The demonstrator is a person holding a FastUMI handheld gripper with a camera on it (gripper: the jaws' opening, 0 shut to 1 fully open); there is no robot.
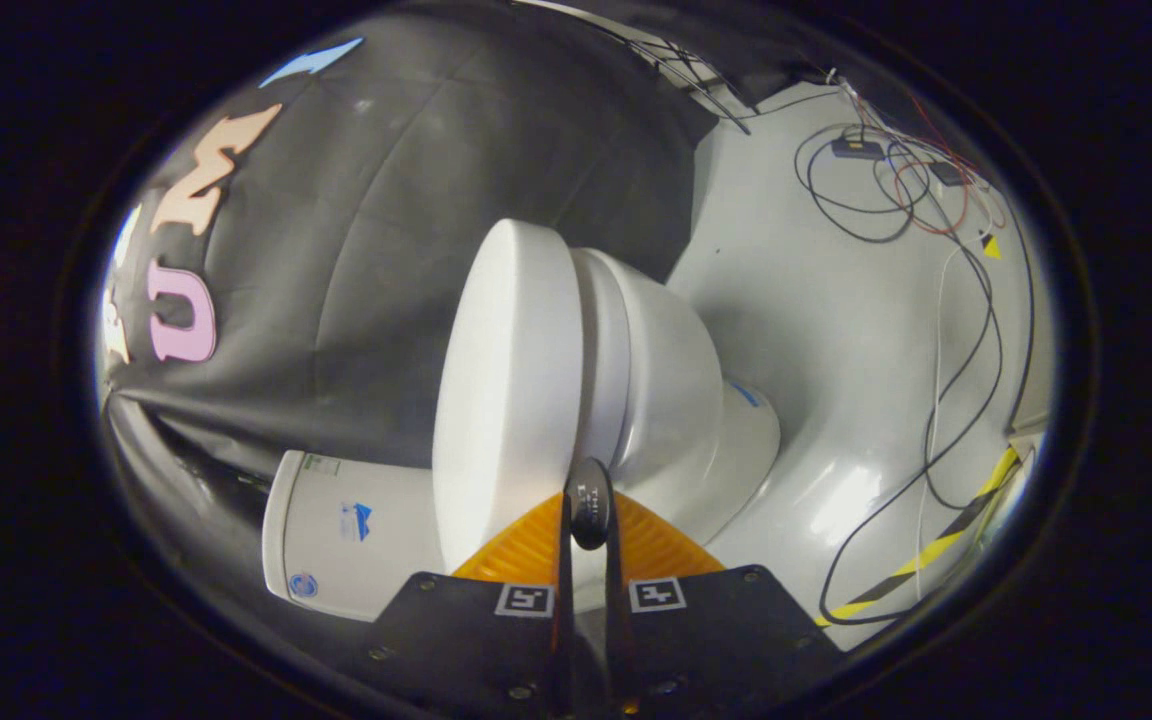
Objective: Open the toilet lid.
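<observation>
Black cloth (416,250) hangs as the booth's wall at the left, creased and draped down to the floor. Below it, and tipped over by the rolled camera, sits the white toilet tank (336,540), with small stickers on its face. Next comes the toilet lid (506,390), a broad white oval turned edge-on toward the camera; whether it sits fully down on the seat or slightly lifted I cannot tell. Behind the lid the white seat rim and the rounded bowl (671,390) bulge away to the right, ending in the toilet's base on the floor. The gripper (588,505) sits right at the lid's near edge: its two fingers (591,515) are drawn close together with just a narrow gap between them, and their tips meet at the lid's rim, though it is not clear that they actually clamp the rim. Ribbed pads flare out either side of the fingers, and two square markers sit on the gripper body below them. Further right, the pale glossy floor (836,330) spreads out, with loose cables (956,380) trailing across it. A striped yellow-and-black tape line (946,545) runs along the floor at the far right.
</observation>
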